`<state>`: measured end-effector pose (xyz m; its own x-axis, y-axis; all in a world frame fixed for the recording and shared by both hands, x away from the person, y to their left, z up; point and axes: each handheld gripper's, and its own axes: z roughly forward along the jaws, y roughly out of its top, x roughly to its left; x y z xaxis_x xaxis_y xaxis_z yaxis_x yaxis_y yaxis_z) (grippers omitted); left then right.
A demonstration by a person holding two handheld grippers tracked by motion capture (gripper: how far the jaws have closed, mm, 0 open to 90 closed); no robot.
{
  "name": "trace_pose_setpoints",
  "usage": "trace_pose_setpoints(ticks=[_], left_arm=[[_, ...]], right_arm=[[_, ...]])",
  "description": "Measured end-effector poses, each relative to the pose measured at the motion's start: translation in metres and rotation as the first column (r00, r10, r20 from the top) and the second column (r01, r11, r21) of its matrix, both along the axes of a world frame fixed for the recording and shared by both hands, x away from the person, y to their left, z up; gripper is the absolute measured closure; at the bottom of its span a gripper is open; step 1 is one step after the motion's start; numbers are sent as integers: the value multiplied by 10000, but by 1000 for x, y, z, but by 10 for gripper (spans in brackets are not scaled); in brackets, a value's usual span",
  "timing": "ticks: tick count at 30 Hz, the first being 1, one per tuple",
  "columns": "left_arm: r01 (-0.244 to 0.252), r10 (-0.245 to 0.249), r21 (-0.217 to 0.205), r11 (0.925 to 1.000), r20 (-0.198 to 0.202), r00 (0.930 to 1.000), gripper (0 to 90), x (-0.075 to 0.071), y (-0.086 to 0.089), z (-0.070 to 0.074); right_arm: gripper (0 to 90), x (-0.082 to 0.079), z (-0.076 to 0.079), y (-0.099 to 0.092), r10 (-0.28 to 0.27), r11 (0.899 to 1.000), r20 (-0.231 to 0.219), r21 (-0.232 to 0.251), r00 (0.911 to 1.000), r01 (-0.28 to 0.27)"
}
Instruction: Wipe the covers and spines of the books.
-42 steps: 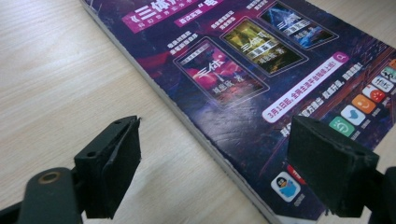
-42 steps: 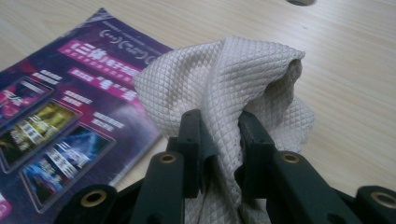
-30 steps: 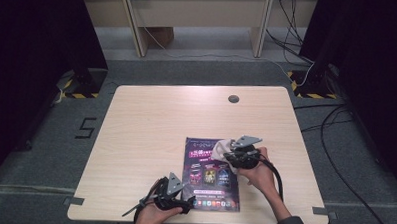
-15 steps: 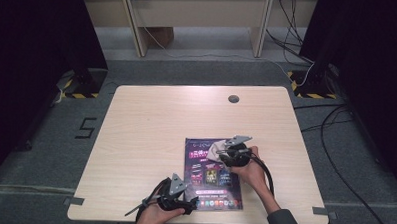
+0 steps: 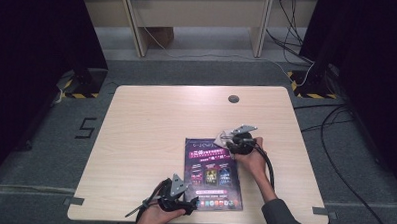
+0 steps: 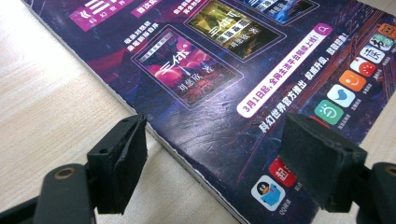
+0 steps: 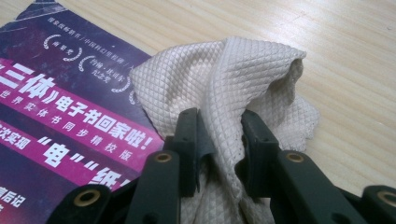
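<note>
Grey carpet surrounds a pale wooden table [image 5: 150, 140], with dark curtains at both sides and a run of light furniture legs at the back. On the near half of the table lies a dark purple magazine [image 5: 212, 172], flat, its cover printed with pink banners and small coloured pictures.

The right gripper [image 5: 230, 141] sits at the magazine's far right corner, held from behind by the person's right hand [image 5: 252, 161]. Its jaws are pinched tight on a bunched white cloth [image 7: 224, 84] with a fine diamond weave; a fold of the cloth runs up between the two black pads, and the rest billows out ahead of the jaws. Ahead and to the left of these jaws the cloth lies over the magazine's corner, while to their right it rests on bare wood.

The left gripper [image 5: 191, 204] rests low at the magazine's near left corner, in the left hand [image 5: 155, 218]. Its jaws stand wide apart and hold nothing. Seen along them, the magazine's edge runs between the pads: the left pad [image 6: 123, 163] is over bare table beside the edge, and the right pad [image 6: 317, 158] is over the cover. It seems to hover just above the page, though contact is hard to judge.
</note>
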<state>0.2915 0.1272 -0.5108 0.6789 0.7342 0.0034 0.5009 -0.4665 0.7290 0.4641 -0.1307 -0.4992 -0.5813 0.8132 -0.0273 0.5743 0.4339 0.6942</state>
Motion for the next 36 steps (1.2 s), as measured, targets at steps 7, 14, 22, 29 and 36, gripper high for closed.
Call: trace_pose_setpoints(ticks=[7,14,22,29,36], left_arm=[[-49,49,44,10000,26,10000,206,0,0,0],[-51,51,27,10000,62,10000,206,-1,0,0],[-54,54,34,10000,59,10000,205,-1,0,0],[-69,68,53,10000,50,10000,198,0,0,0],[-115,115,94,9999,42,9999,185,0,-1,0]], right_arm=[[713,-16,2,5,867,9961,-393,180,9955,-860],[707,-8,-1,-2,420,9987,-147,297,9990,-416],[695,2,-1,-12,-279,9983,-267,498,9993,292],[709,-3,0,-4,-113,9999,-64,76,9999,113],[707,-13,-1,16,610,9974,-265,396,9978,-599]])
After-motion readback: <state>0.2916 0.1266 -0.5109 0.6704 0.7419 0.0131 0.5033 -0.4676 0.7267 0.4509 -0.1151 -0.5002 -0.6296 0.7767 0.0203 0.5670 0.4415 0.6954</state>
